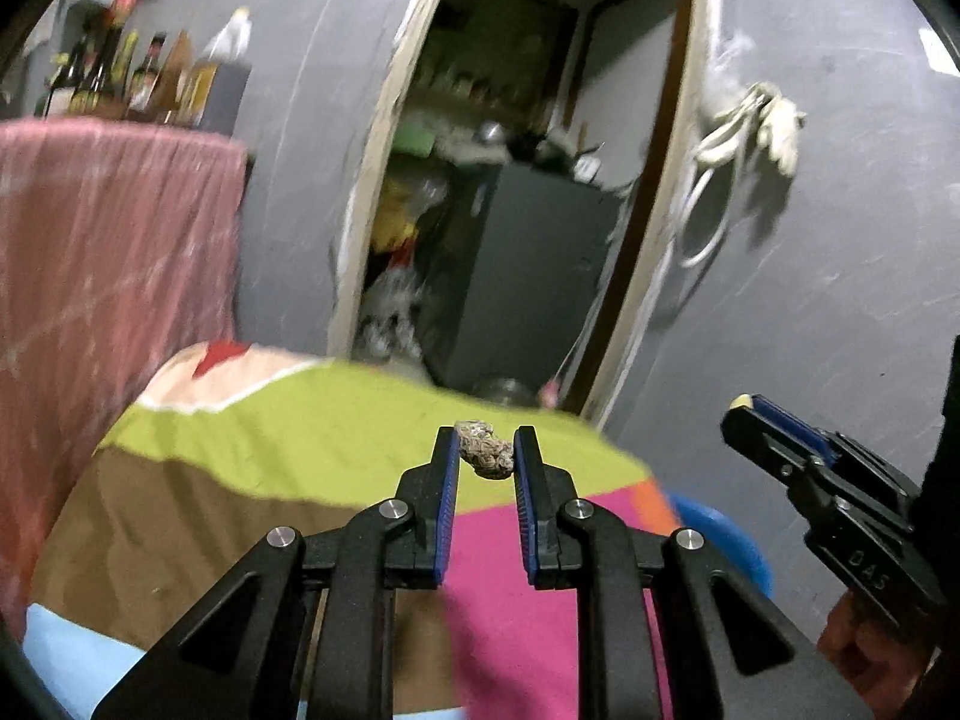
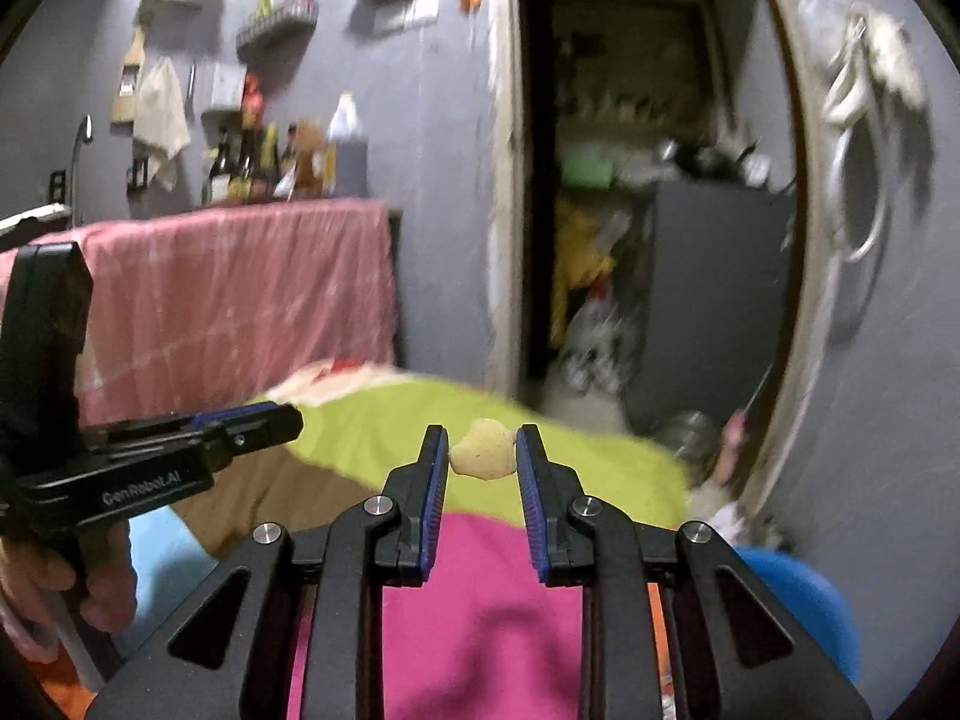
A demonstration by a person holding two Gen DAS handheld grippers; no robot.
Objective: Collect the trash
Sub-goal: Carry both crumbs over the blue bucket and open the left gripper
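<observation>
Left gripper [image 1: 484,450] is pinching a brown wad [image 1: 487,449] at its fingertips, jaws narrowed onto it, pads pressing both sides. The wad is crumpled, greyish-brown, and is hanging in the air above the bedspread [image 1: 312,438], clear of it.

Right gripper [image 2: 482,450] is gripping a yellow scrap [image 2: 485,449] the same way: jaws nearly closed, the pale yellow lump wedged between the blue pads at the tips. It is also sitting above the bedspread [image 2: 384,420], not touching it.

Both grippers are pointing over the bedspread toward the doorway [image 1: 516,180]. In the left view the right gripper [image 1: 747,411] is showing just to the right of the bedspread, a bit of yellow at its tip. In the right view the left gripper [image 2: 282,417] is reaching in from the left, over the bedspread's edge, with a hand [image 2: 66,582] wrapping its handle.

The bedspread is showing green, magenta, brown and light-blue patches. A blue bin [image 2: 804,600] is sitting just right of it. A pink cloth [image 2: 240,288] is hanging beyond its left end, bottles [image 2: 270,162] standing above that. The background is motion-blurred.
</observation>
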